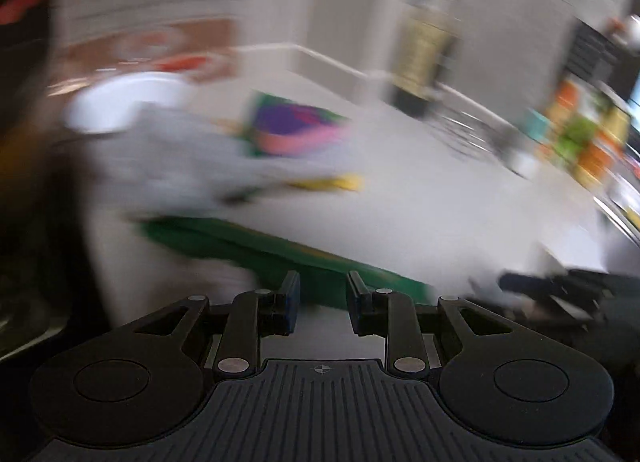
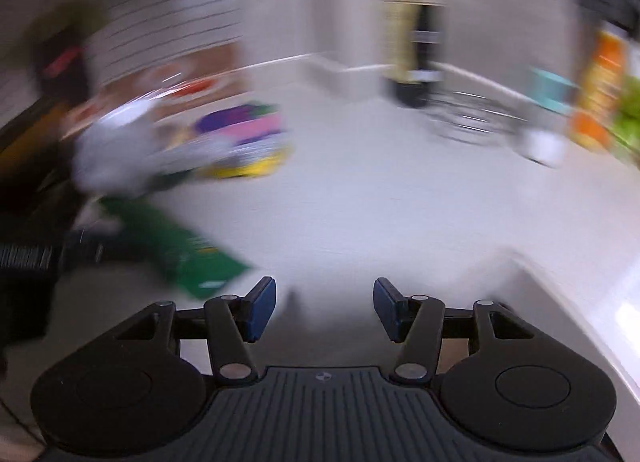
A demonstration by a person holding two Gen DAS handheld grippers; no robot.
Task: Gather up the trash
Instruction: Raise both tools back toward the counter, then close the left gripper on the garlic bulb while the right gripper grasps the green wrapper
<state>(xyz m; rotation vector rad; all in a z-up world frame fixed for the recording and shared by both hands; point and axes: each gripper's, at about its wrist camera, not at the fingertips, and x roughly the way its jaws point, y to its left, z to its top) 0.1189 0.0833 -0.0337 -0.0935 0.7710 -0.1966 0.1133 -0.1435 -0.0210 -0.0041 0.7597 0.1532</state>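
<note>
- You are carrying nothing: left gripper (image 1: 323,302) gapped narrowly, right gripper (image 2: 325,308) gapped wider.
- Trash is sitting ahead-left on the counter (image 2: 360,198): green wrapper (image 2: 176,250), nearest; white crumpled paper (image 2: 116,158), colourful packet (image 2: 244,130) beyond.
- Views are blurring; slow down, aim for the wrapper's edge.

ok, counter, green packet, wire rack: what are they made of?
Heavy blur, so tentative. Counter: pale, smooth and matte-looking with an even tone, perhaps laminate or stone. Green packet: flat and thin with printed patches, probably plastic film or card. Wire rack: thin bright glinting lines, likely chromed or steel wire.
</note>
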